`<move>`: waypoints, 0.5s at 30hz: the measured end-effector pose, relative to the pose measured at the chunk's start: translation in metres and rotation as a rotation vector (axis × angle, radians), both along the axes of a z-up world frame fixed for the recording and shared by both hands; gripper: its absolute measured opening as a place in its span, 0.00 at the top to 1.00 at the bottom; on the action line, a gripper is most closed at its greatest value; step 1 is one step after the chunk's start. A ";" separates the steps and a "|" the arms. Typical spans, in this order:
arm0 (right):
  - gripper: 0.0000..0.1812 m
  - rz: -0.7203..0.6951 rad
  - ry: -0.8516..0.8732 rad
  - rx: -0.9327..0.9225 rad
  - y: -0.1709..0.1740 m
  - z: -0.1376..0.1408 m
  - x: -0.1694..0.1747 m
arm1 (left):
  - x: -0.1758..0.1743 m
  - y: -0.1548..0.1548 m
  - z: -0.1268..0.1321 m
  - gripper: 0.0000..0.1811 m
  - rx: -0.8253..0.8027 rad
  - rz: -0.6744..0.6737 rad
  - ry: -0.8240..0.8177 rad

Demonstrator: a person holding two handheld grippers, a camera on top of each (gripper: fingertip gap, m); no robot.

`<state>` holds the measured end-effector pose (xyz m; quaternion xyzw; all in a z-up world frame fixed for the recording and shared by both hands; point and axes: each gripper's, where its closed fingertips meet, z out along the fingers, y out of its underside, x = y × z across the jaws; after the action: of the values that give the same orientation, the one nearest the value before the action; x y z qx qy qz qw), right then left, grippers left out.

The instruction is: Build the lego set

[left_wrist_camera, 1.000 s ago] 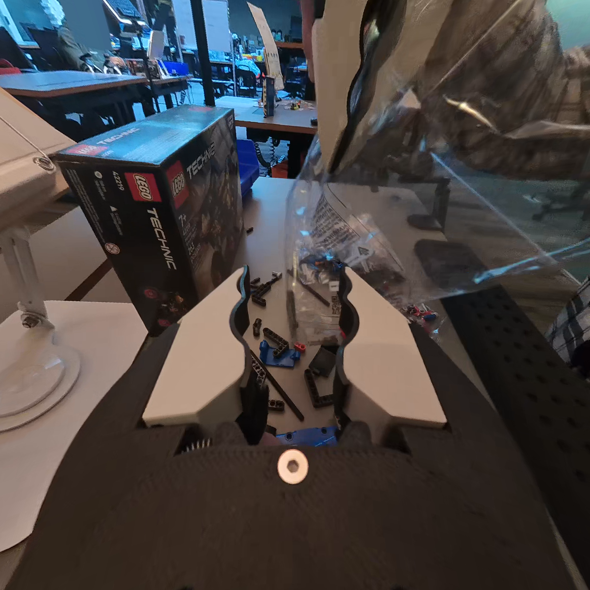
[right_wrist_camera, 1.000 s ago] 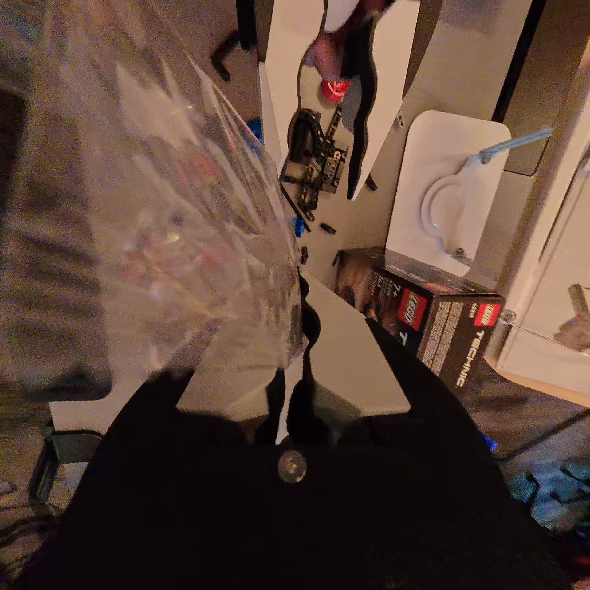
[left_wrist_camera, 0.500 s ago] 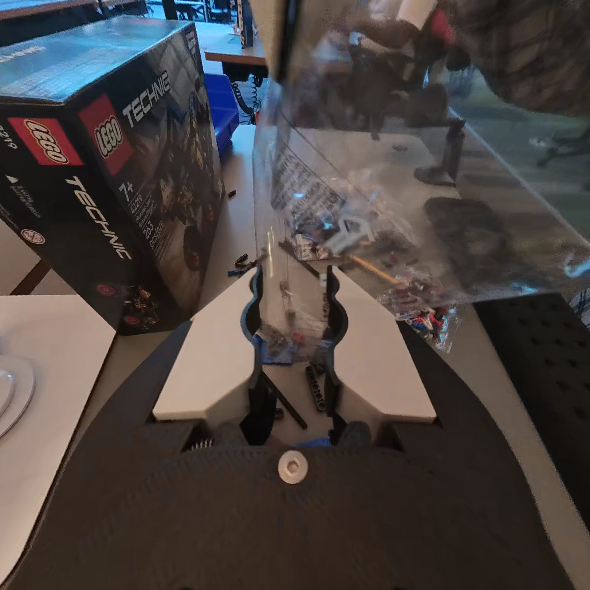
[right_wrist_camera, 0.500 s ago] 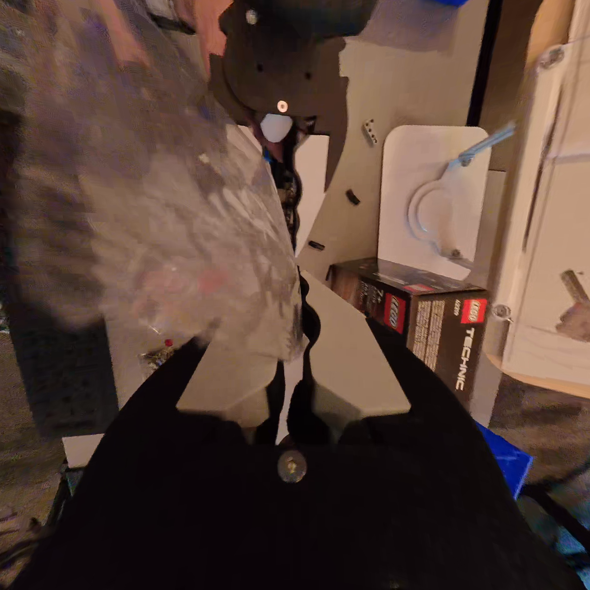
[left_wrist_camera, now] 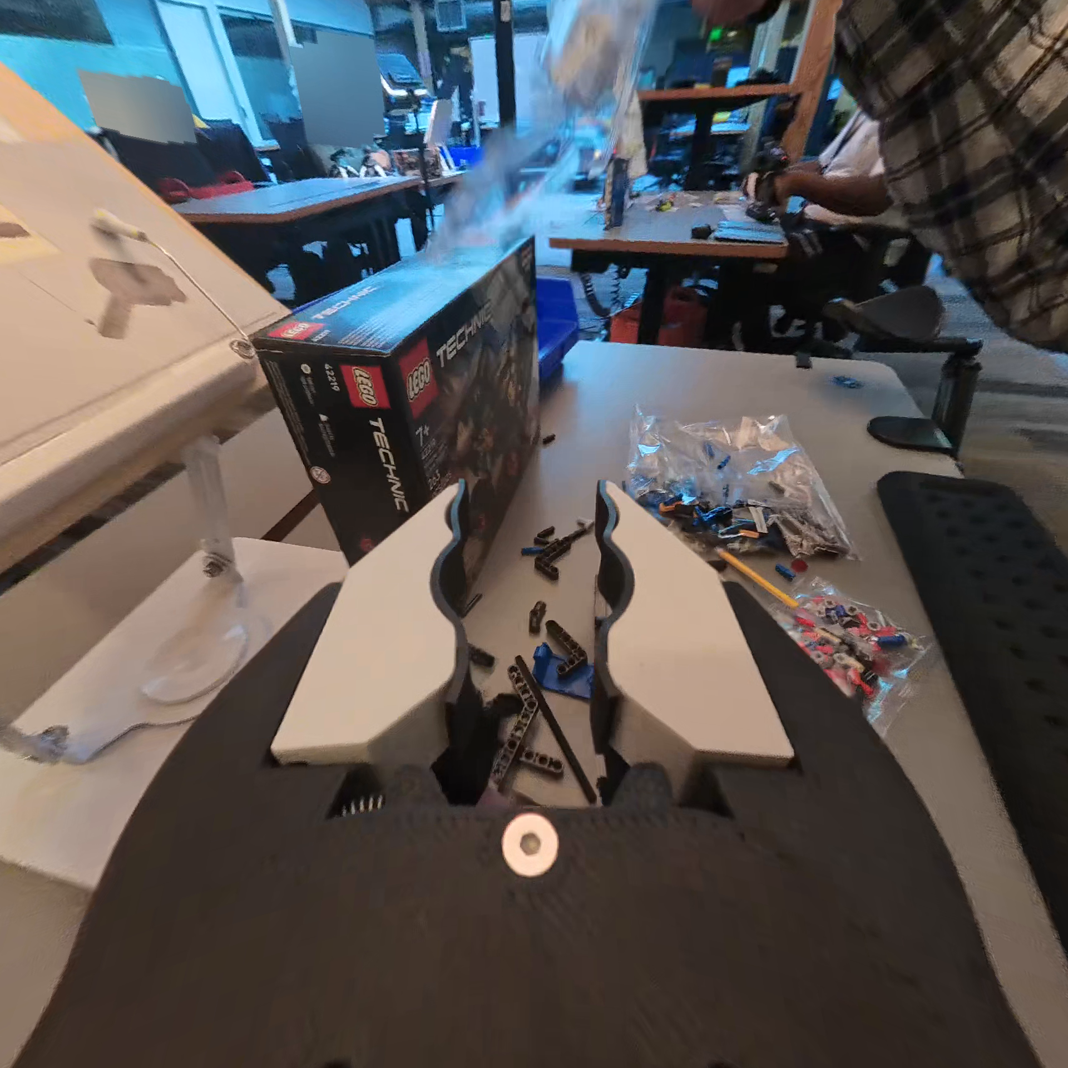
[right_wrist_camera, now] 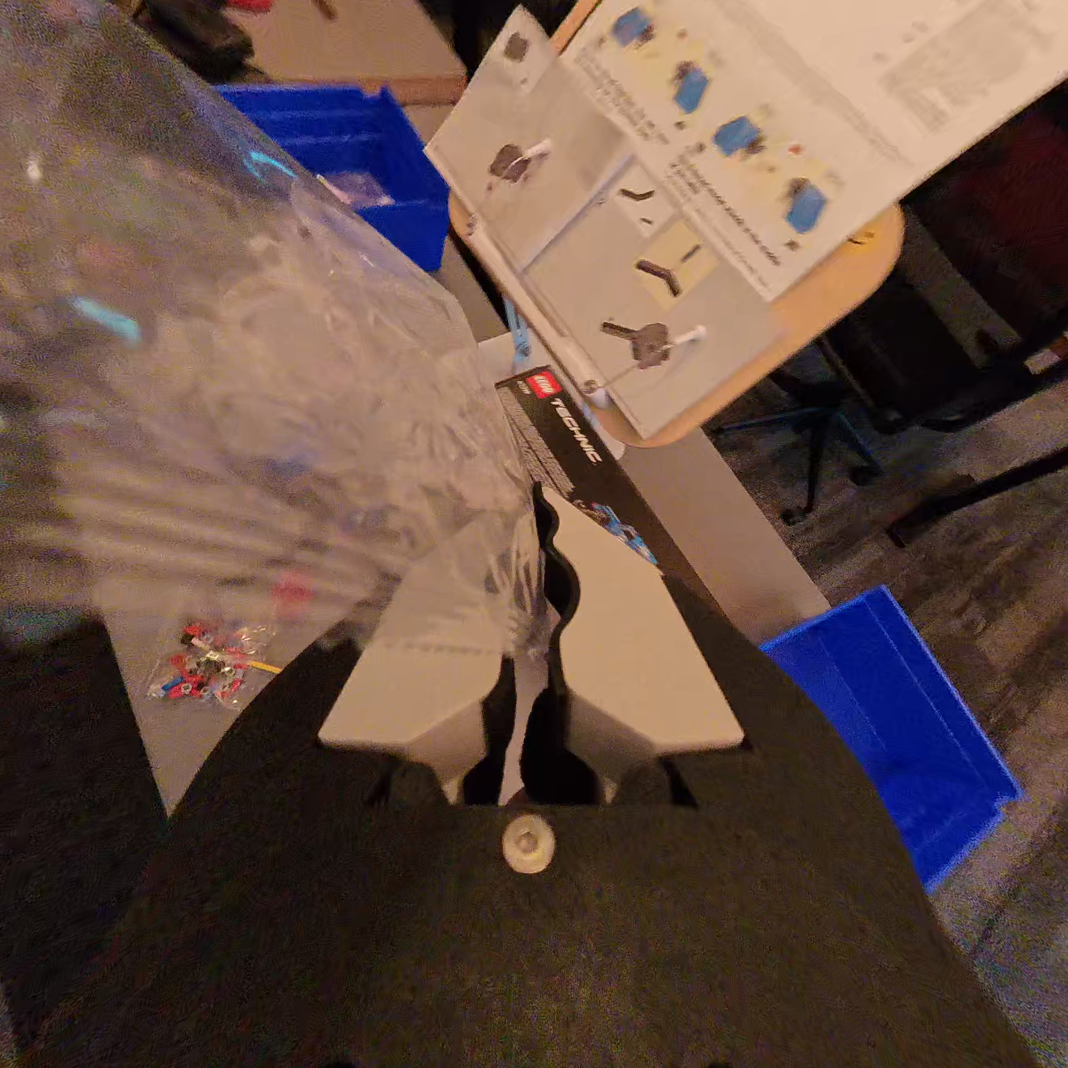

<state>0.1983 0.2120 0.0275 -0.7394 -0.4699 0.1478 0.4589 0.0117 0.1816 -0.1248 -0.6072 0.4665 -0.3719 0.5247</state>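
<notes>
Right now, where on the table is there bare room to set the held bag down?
Free: the far tabletop beyond the larger parts bag. Crowded: loose pieces between the box and bags.

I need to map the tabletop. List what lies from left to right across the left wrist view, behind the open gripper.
Clear page-holder stand → black set box → loose black beams → clear bag of blue and black parts → small bag of red parts → black perforated mat.
</notes>
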 end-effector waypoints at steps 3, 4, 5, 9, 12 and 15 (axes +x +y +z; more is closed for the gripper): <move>1.00 -0.178 0.087 0.015 0.023 0.015 0.079 | -0.009 -0.003 -0.004 0.78 0.032 0.051 0.031; 1.00 -0.214 0.124 -0.003 0.029 0.017 0.102 | -0.011 -0.006 -0.006 0.78 0.034 0.055 0.035; 1.00 -0.260 0.145 -0.028 0.037 0.014 0.126 | -0.012 -0.008 -0.010 0.78 0.031 0.055 0.046; 1.00 -0.459 0.143 -0.143 0.080 -0.022 0.212 | -0.015 -0.010 -0.032 0.78 0.036 0.074 0.123; 1.00 -0.523 0.125 -0.318 0.108 -0.079 0.243 | -0.014 -0.008 -0.038 0.77 0.022 0.074 0.112; 1.00 -0.512 0.043 -0.539 0.122 -0.147 0.248 | -0.014 -0.005 -0.046 0.77 0.013 0.082 0.132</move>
<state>0.4468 0.3336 -0.1199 -0.9241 -0.2041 0.1620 0.2795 -0.0024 0.1767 -0.1709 -0.6456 0.4772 -0.3060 0.5116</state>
